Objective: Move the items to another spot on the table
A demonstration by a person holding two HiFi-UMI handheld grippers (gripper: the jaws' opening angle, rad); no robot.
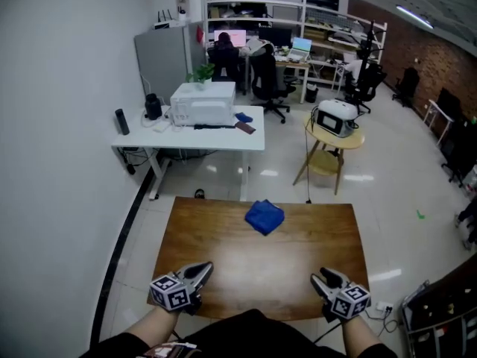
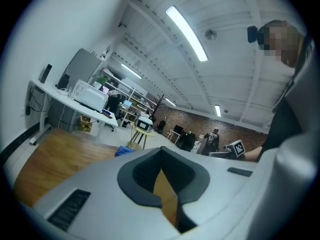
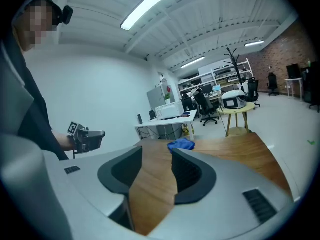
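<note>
Head view is showing a crumpled blue cloth (image 1: 264, 217) lying near the brown wooden table's (image 1: 223, 267) far edge. Over the near edge, the left gripper (image 1: 201, 270) is hanging clenched and the right gripper (image 1: 323, 278) released, empty.

A cloth (image 1: 264, 217) is laid near the far edge of the table (image 1: 253, 274), at its middle. The left gripper (image 1: 198, 270) and right gripper (image 1: 323, 277) are held over the near edge, well apart.
</note>
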